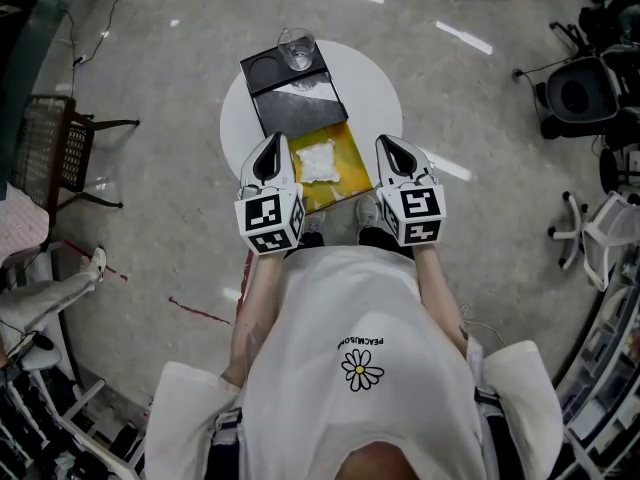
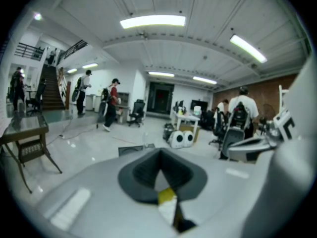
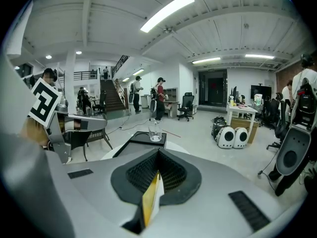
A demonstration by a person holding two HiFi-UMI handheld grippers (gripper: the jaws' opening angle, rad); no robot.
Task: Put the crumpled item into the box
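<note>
The person held both tools low over the near edge of the round table, one on each side of a shallow yellow box. The left gripper had its tongs pressed together, with nothing pinched. In its own view only slivers of yellow and white showed through the slit behind the tips. The right gripper looked the same, its tips meeting and nothing caught between them.

The crumpled paper lay loose on the yellow surface, between the two tools and touching neither. Behind it sat a black tray with a glass standing on it. The pictures did not settle whether the yellow box or the black one was the box meant.

If the paper had to be moved, the main risk was going in with shut tongs, which would only shove so light a wad aside, perhaps off the table. A pinch on just a loose corner could let it slip out partway. The yellow box sat near the table's edge, so a nudge might slide it. A knock to the tray could topple the glass.
</note>
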